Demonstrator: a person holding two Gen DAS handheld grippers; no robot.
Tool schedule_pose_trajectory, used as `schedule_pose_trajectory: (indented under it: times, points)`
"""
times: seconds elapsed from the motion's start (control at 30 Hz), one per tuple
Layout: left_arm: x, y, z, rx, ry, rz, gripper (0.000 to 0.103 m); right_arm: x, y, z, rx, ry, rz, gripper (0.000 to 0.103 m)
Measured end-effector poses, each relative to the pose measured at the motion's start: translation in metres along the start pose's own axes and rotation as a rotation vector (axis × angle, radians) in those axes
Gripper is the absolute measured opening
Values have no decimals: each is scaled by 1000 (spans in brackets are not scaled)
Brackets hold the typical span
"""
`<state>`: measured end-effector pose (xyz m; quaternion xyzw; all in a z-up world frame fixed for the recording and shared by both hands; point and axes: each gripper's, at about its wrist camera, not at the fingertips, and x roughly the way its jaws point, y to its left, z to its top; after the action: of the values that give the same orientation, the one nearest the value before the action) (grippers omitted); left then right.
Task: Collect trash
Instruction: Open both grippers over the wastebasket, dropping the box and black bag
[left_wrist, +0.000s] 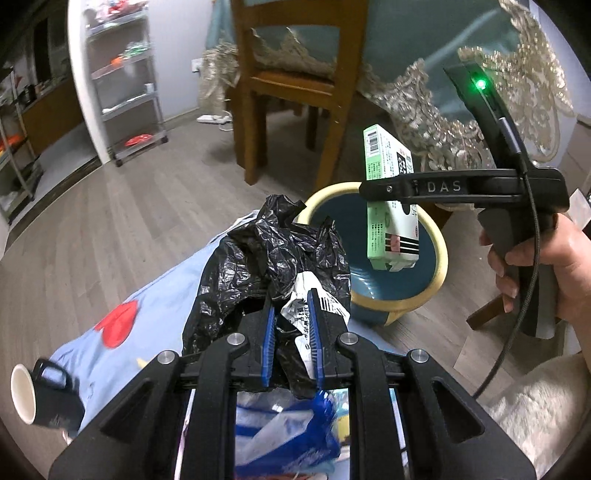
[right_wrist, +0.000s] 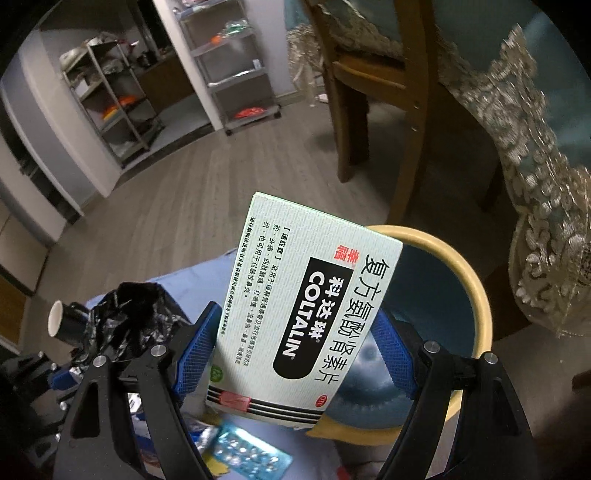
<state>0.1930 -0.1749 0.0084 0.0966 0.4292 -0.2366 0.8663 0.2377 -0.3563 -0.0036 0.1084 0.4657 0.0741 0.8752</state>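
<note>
Left claw (left_wrist: 291, 332) is clamped down on a wad of black bag (left_wrist: 273, 254) with a scrap of white printed wrapper (left_wrist: 306, 306) pinched in with it. Right claw (right_wrist: 295, 354) has its pads squeezing a pale green pill box (right_wrist: 314, 302), jaws wide because the box is wide. From the left wrist view you can see the box (left_wrist: 391, 206) hanging straight over the bin (left_wrist: 439, 243), which sits just past both claws on the floor, teal inside with a cream rim. The bin looks empty to me, though the box covers part of the inside so I can't swear to it.

So progress-wise: two bits of trash are picked up, nothing looks dropped in yet. I'd guess the box goes in first since it's already over the opening, then the bag wad, which is just left of the rim.

Still left: under the right claw there's a blister pack (right_wrist: 251, 454) lying on the light blue sheet (left_wrist: 173, 295), plus some blue-and-clear plastic (left_wrist: 288, 435) below the left claw. Off to the far left of that claw a black mug (left_wrist: 44, 395) lies on its side; probably not trash.
</note>
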Motion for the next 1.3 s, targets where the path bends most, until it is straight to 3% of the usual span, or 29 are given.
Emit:
schedule_pose_trajectory:
  times: [0.27, 0.53, 0.73, 1.03, 1.17, 1.3]
  points:
    - [52, -28, 20, 95, 58, -8, 15, 15, -42, 0, 107, 20, -12, 81]
    - [95, -43, 35, 91, 84, -43, 15, 15, -89, -3, 255, 31, -167, 81]
    - [116, -60, 43, 122, 77, -46, 16, 15, -93, -3, 260, 25, -226, 81]
    - [110, -58, 42, 116, 35, -60, 20, 8, -90, -6, 256, -8, -203, 82]
    - [99, -50, 40, 99, 1, -45, 50, 8, -85, -5, 246, -11, -170, 87]
    - [91, -42, 37, 86, -10, -25, 57, 6, -80, -1, 236, -23, -152, 94]
